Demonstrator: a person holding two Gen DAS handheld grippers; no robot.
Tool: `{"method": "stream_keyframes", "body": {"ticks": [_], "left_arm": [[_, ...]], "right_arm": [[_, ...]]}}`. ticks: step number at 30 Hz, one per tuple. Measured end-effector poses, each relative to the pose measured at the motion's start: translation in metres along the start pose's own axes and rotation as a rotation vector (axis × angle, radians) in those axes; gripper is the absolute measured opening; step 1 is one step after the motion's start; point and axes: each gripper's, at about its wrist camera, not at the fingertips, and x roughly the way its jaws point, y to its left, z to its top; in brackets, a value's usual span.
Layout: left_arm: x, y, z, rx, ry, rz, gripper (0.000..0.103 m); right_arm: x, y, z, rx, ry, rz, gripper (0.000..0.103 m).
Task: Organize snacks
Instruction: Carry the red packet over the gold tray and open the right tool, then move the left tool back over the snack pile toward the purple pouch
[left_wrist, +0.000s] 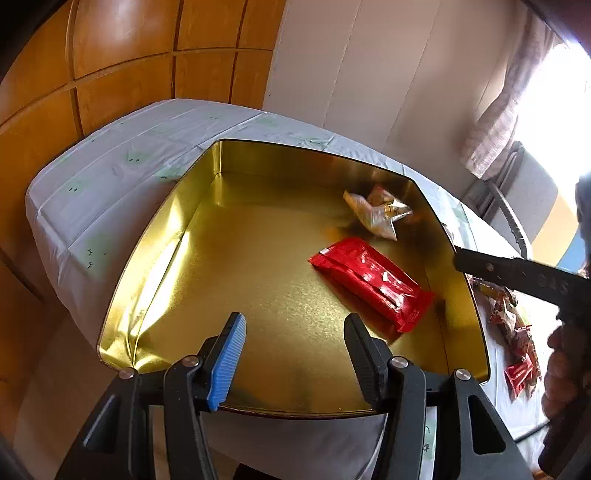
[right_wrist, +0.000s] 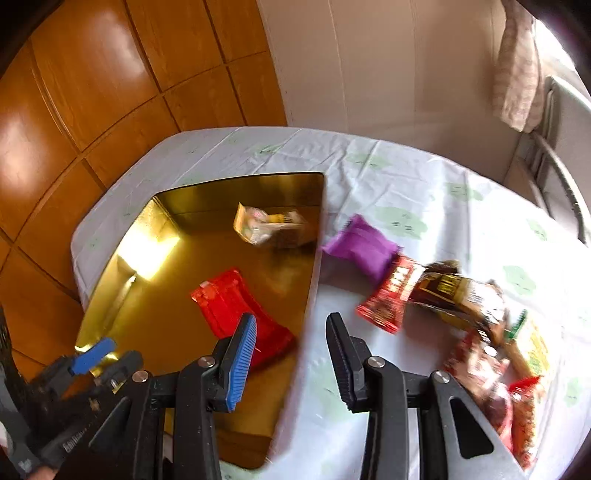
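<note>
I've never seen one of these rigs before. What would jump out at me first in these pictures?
Probably the shiny gold tin, lying open on the white tablecloth with a red snack pack and a clear-wrapped snack inside. Next, the bright heap of snacks on the cloth right of the tin, led by a purple packet. Both grippers, left and right, hover empty with jaws apart.

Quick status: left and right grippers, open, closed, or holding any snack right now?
Left gripper: open, empty, over the gold tin.
Right gripper: open, nothing between its pads, over the tin's edge beside the red packet.
</note>
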Motion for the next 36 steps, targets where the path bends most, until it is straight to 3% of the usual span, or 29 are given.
{"method": "stream_keyframes", "body": {"ticks": [12, 23, 30, 34, 36], "left_arm": [[-0.009, -0.02, -0.003, 0.074, -0.018, 0.012, 0.058], [-0.013, -0.054, -0.005, 0.207, -0.012, -0.025, 0.058], [-0.016, -0.085, -0.004, 0.326, -0.01, -0.099, 0.058], [-0.014, -0.11, 0.005, 0.422, 0.008, -0.145, 0.057], [-0.013, -0.124, 0.014, 0.483, 0.007, -0.161, 0.054]], "right_arm": [[-0.044, -0.059, -0.03, -0.018, -0.046, -0.133, 0.041], [-0.081, -0.158, -0.048, 0.0, -0.016, -0.28, 0.041], [-0.081, -0.229, -0.057, 0.104, 0.013, -0.261, 0.041], [-0.076, -0.262, -0.07, 0.249, -0.008, -0.183, 0.041], [-0.073, -0.27, -0.071, 0.294, 0.015, -0.193, 0.041]]}}
